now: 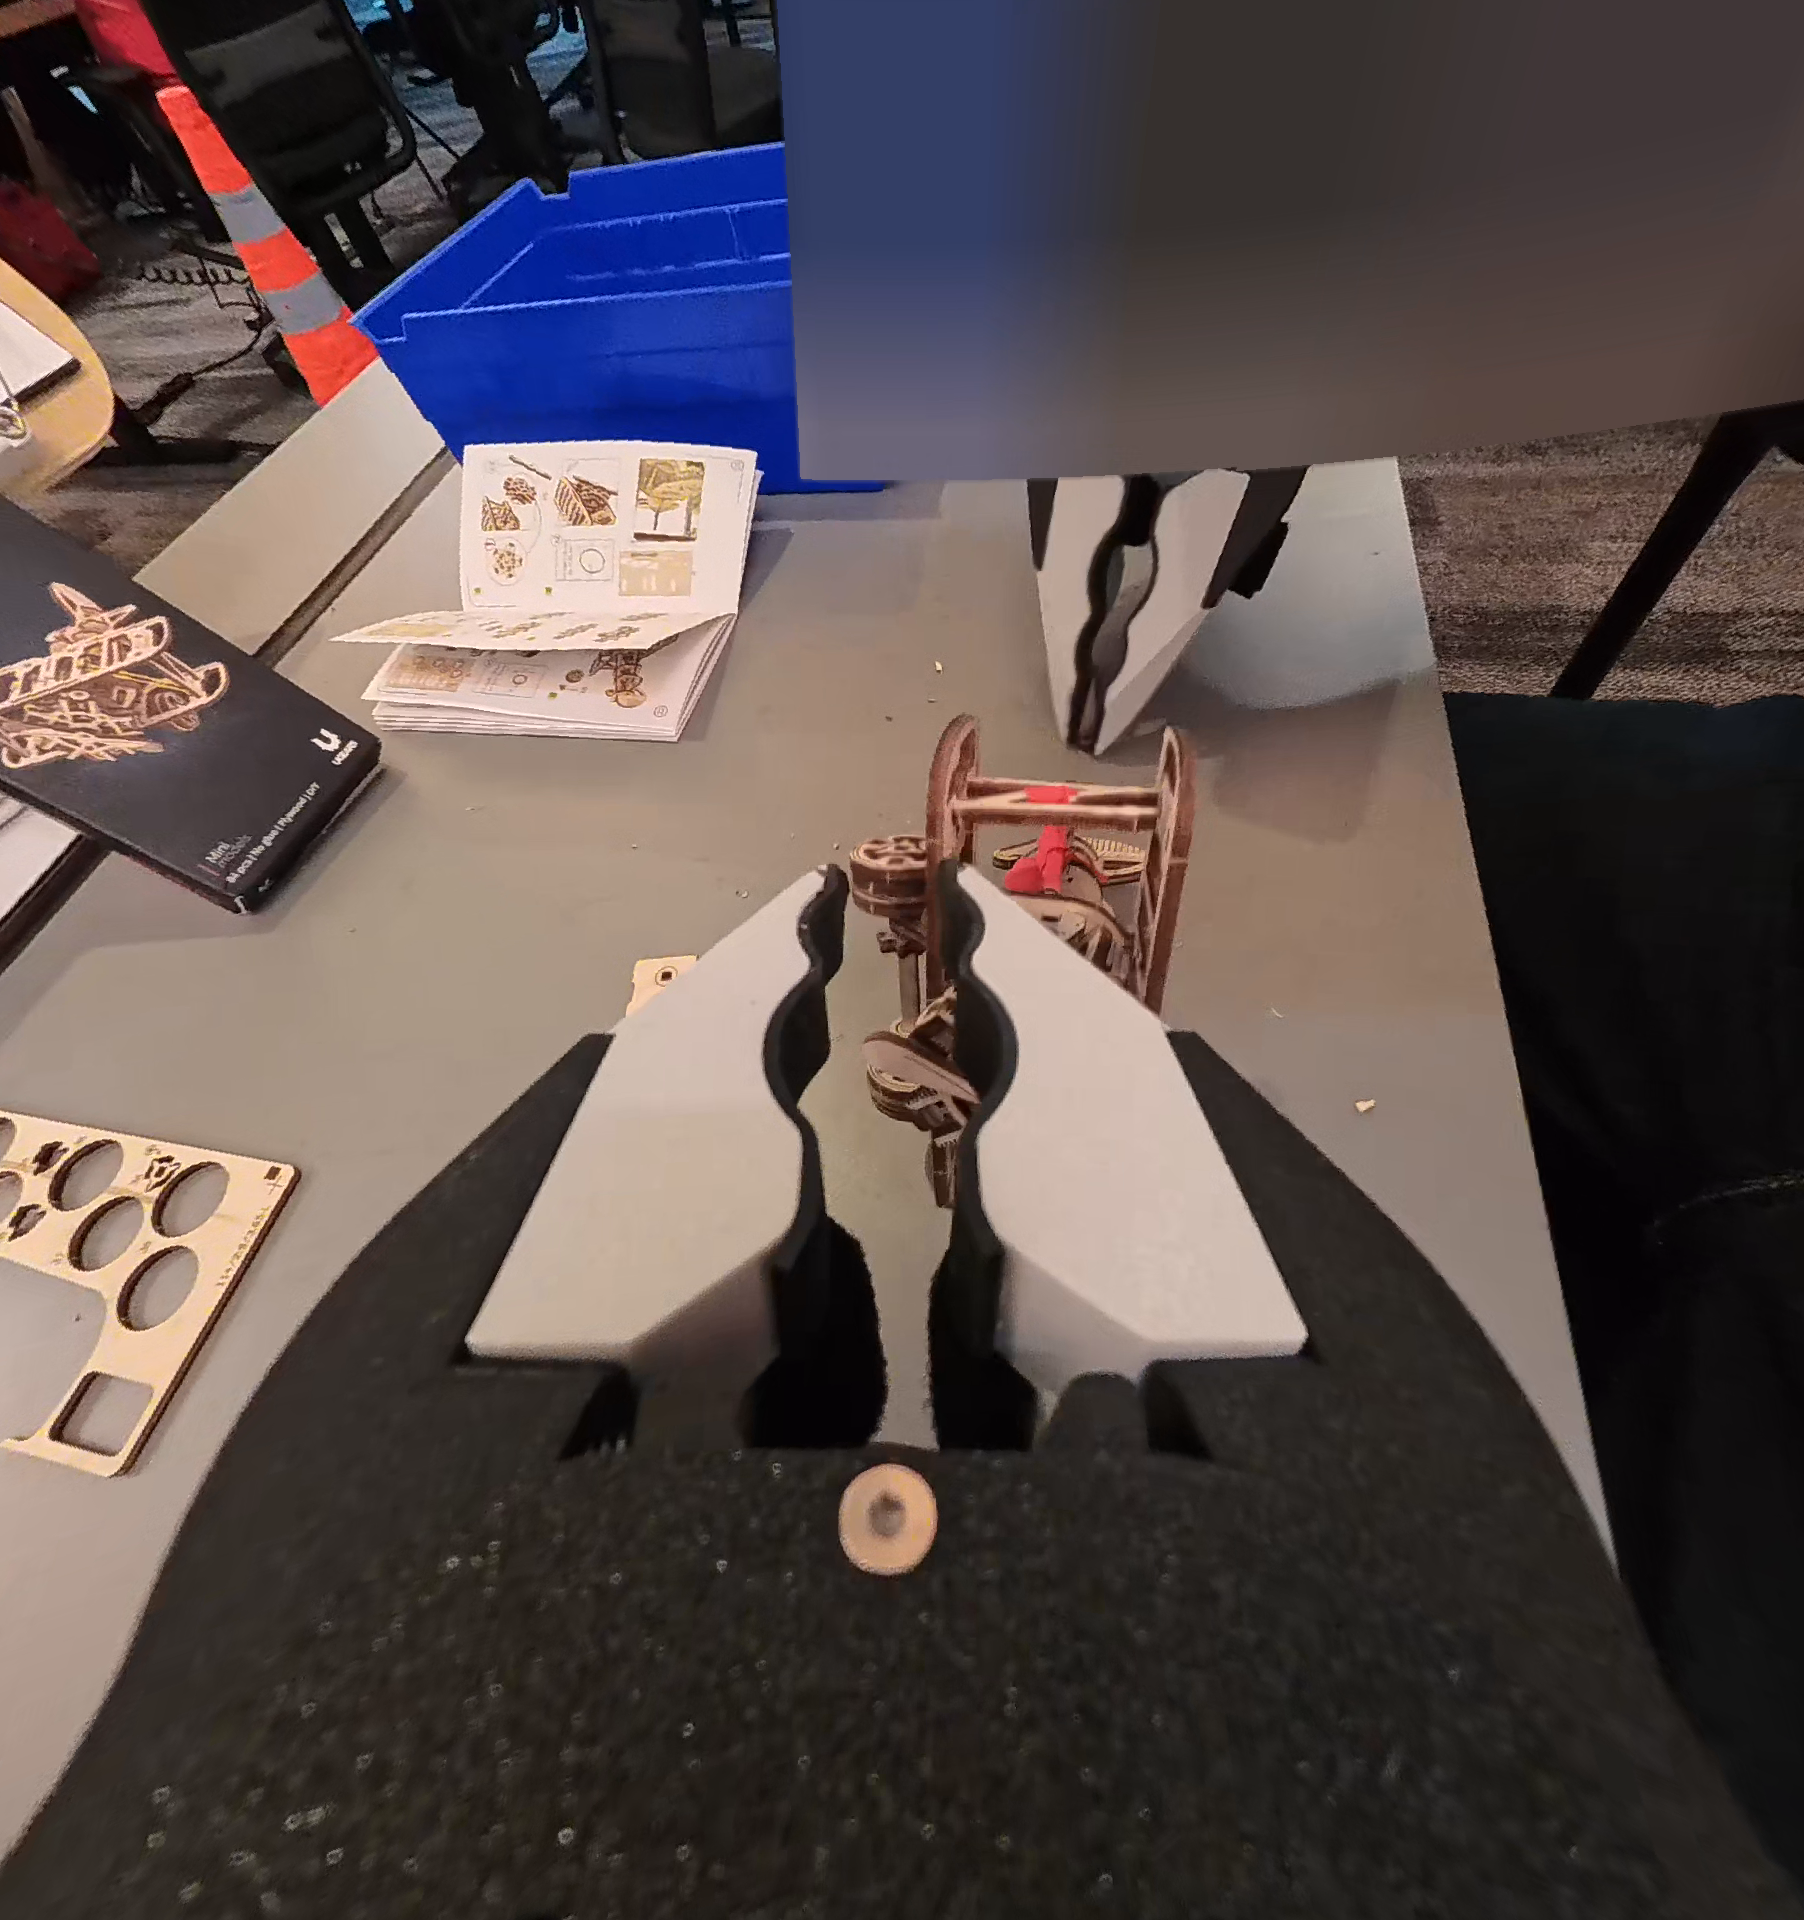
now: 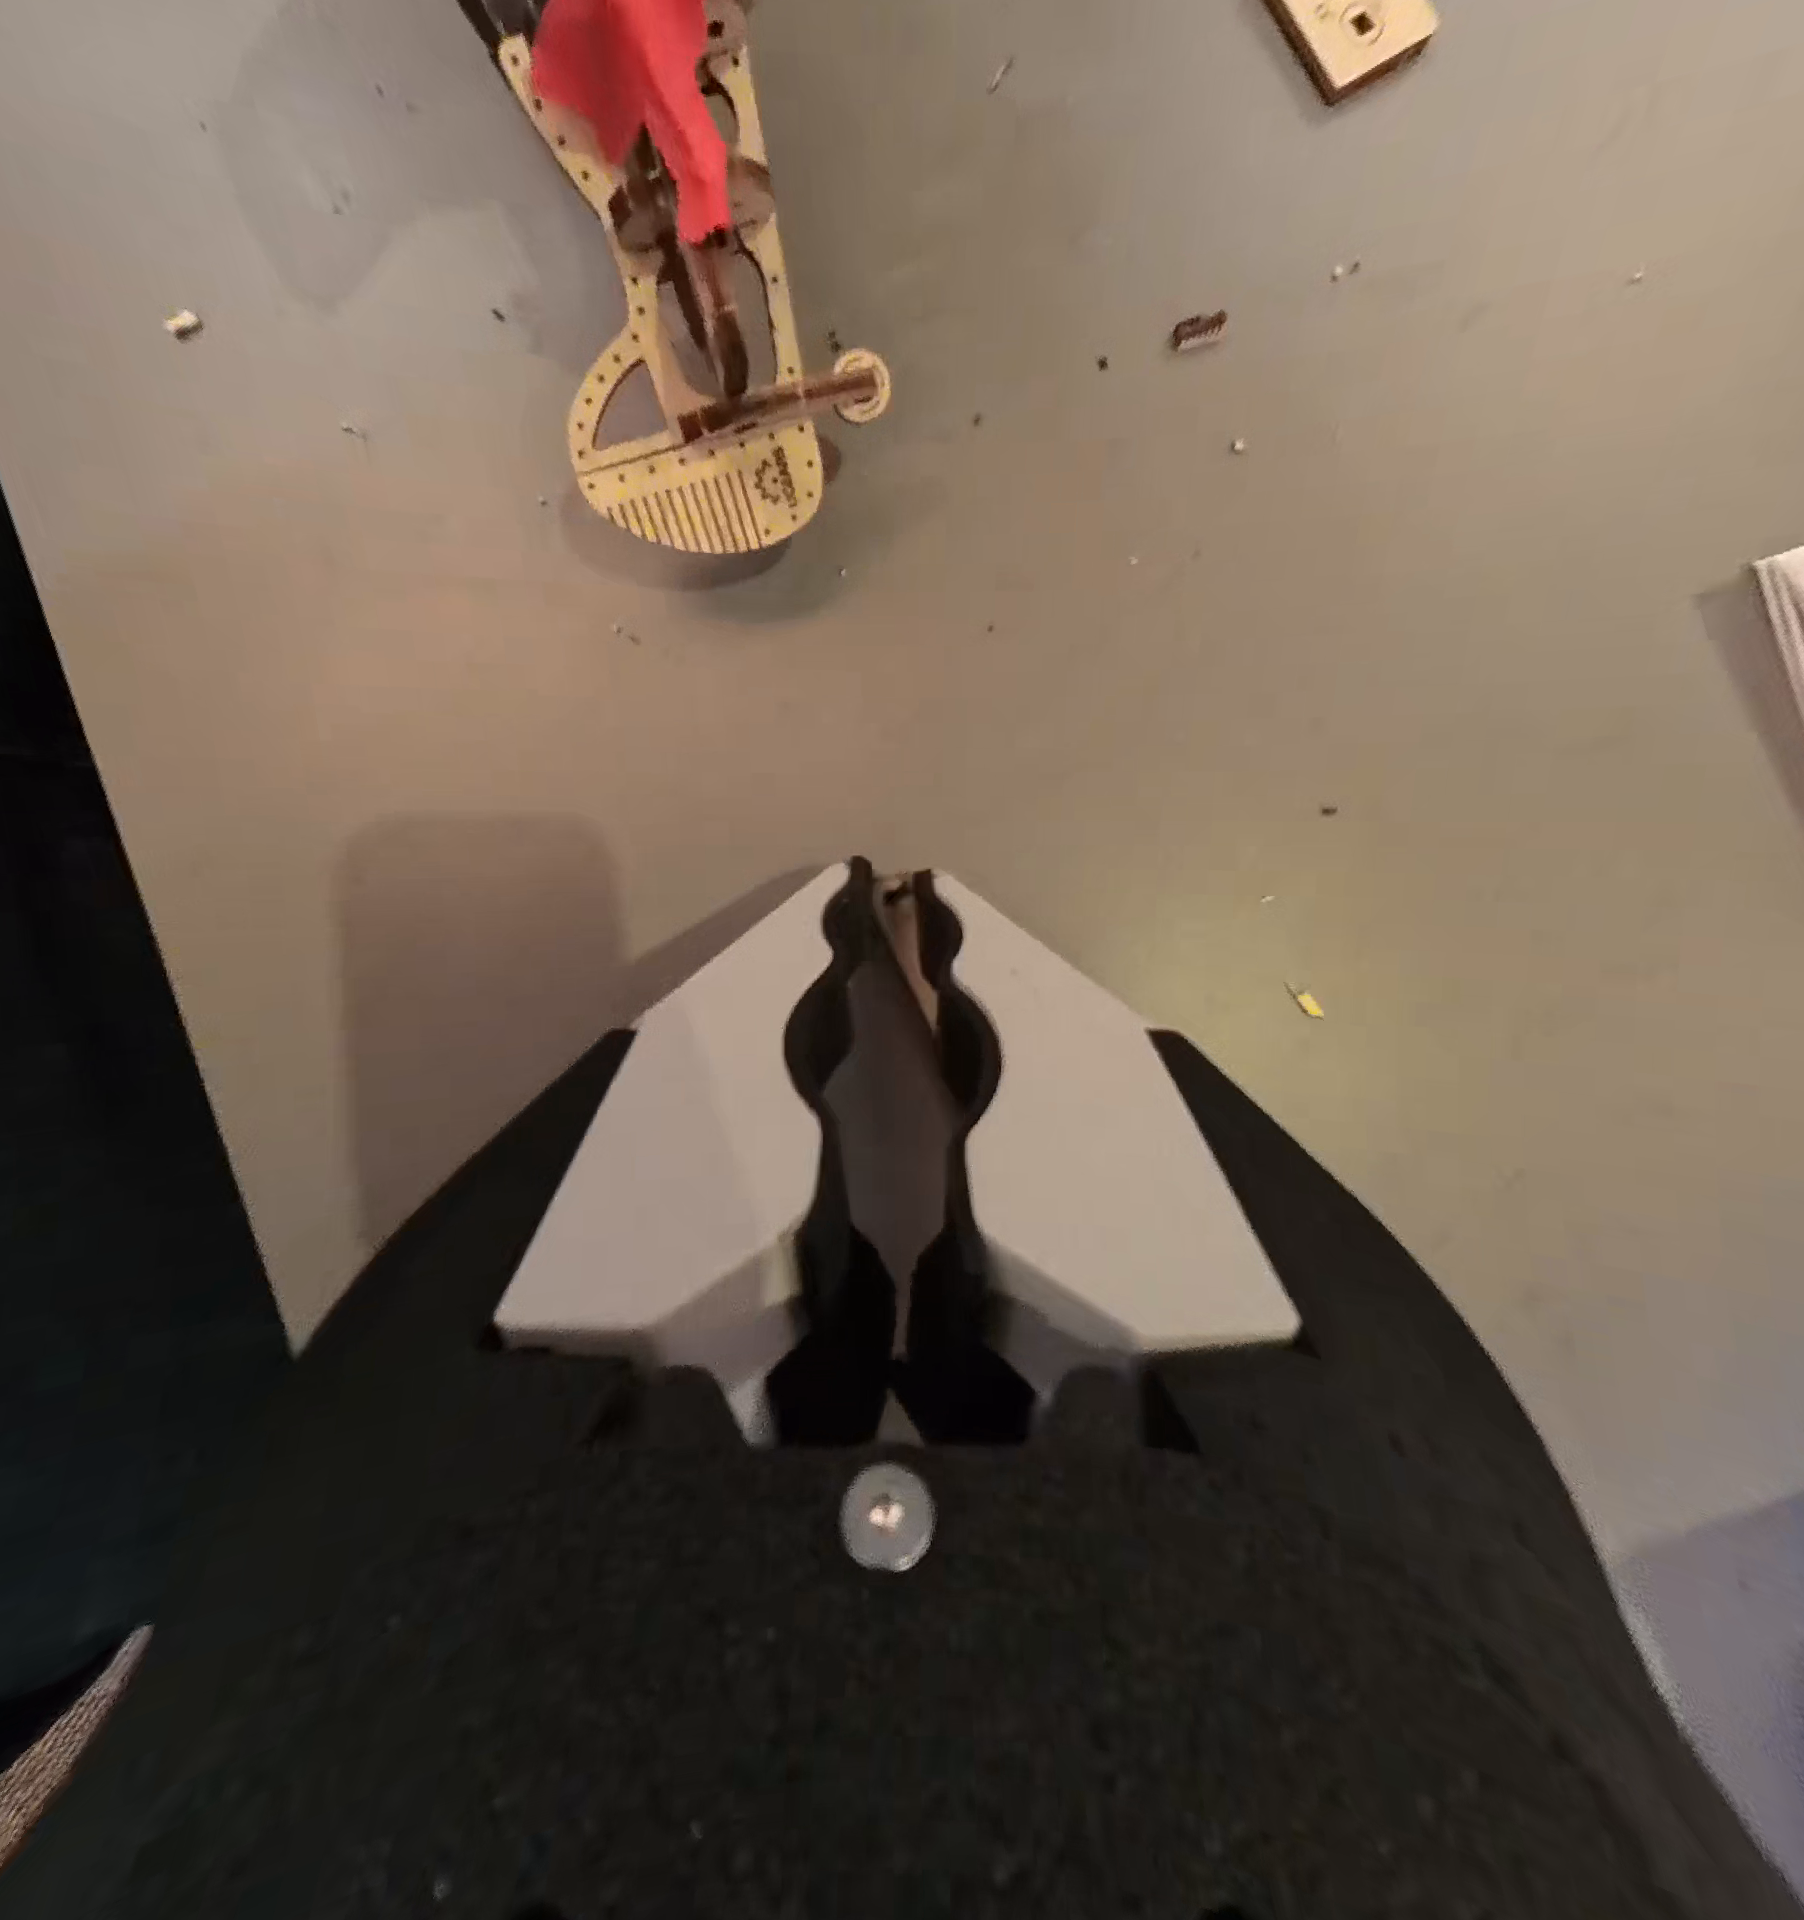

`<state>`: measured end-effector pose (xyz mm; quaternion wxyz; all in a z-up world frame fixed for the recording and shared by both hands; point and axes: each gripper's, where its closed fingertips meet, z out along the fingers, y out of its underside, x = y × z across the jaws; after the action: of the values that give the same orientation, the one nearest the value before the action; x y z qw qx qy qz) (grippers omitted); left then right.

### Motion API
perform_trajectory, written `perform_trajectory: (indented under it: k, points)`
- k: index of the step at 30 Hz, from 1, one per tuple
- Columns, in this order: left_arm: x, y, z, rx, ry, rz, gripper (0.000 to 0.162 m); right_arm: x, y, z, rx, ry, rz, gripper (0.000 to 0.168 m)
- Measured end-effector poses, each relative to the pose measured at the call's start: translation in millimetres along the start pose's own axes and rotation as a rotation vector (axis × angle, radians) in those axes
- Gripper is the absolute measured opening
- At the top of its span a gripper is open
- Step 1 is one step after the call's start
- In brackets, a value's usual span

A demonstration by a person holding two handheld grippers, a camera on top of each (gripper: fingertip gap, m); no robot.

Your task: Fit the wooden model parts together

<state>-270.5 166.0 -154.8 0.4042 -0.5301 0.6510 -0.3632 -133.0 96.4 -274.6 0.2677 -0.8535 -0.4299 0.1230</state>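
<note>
The wooden plane model (image 1: 1059,894) lies on the grey table (image 1: 482,935), with a red band (image 1: 1041,871) around its middle. My left gripper (image 1: 895,891) is open. Its fingers reach along the near end of the model, and a round wooden part (image 1: 913,1081) shows in the gap, clear of the left finger. My right gripper (image 2: 890,883) points down at the table short of the model's tail (image 2: 711,488). It is shut on a thin pale wooden part (image 2: 913,966). The right gripper also shows in the left wrist view (image 1: 1085,727), beyond the model.
An open instruction booklet (image 1: 565,603), a black box (image 1: 119,717) and a punched-out wooden sheet (image 1: 98,1247) lie to the left. A blue bin (image 1: 607,312) stands behind. A small wooden offcut (image 2: 1355,42) lies near the model. A person's dark clothing (image 1: 1656,1039) lines the table's right edge. My right fingertips sit around 20 cm from my left ones. The left tips stand about 15 cm off the small wooden offcut (image 2: 1355,42).
</note>
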Motion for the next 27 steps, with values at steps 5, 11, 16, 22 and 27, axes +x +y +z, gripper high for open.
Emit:
perform_trajectory:
  k: [5, 11, 16, 22, 27]
  points:
    - [-6, 3, -2, 0.025, -0.008, -0.025, 0.014, 4, -4, -1, 0.036, -0.025, 0.039, 0.0]
    - [-10, 2, -5, 0.079, 0.009, -0.07, 0.014, 30, -85, -35, 0.412, -0.041, 0.144, 0.0]
    - [-18, 10, -7, 0.073, -0.013, -0.069, 0.012, 24, -133, -35, 0.539, -0.144, 0.162, 0.002]
    - [-113, 52, -20, -0.032, -0.315, -0.171, 0.009, 101, -167, -9, 0.532, 0.018, 0.141, 0.017]
    - [-172, 67, -22, 0.032, -0.496, -0.266, 0.011, 191, -208, 64, 0.312, 0.151, 0.212, 0.037]
